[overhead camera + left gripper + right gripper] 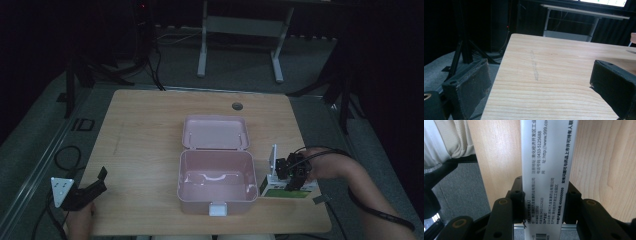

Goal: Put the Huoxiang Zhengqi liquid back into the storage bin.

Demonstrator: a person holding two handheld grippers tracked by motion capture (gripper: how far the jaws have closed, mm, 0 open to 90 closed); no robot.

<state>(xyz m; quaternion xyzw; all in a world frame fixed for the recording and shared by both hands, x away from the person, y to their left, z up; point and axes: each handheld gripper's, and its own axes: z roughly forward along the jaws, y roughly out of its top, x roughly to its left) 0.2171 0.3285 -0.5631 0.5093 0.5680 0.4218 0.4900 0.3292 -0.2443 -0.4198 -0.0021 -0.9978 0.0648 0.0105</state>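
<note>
Black jaws of the right gripper [544, 202] rise from the bottom of the right gripper view, closed against the two opposite faces of a white medicine box [547, 170] printed with black characters, a web address and a barcode; the pale wooden table [604, 165] lies behind the carton. Seen from the high view, the right gripper [291, 172] sits near the table's front right edge, clamping the medicine box [287, 189], whose green-and-white face shows below the jaws, with a white flap standing upright. This carton rests just beside the right wall of an open pink lunch box [216, 182], whose lid [216, 132] lies flat behind the empty base and whose white latch [218, 208] faces the person. At front left, the left gripper [100, 181] hovers over the table's corner, well apart from the pink container. Its padded fingers [467, 87] stand wide apart and hold nothing, bare table [554, 75] showing between them.
</note>
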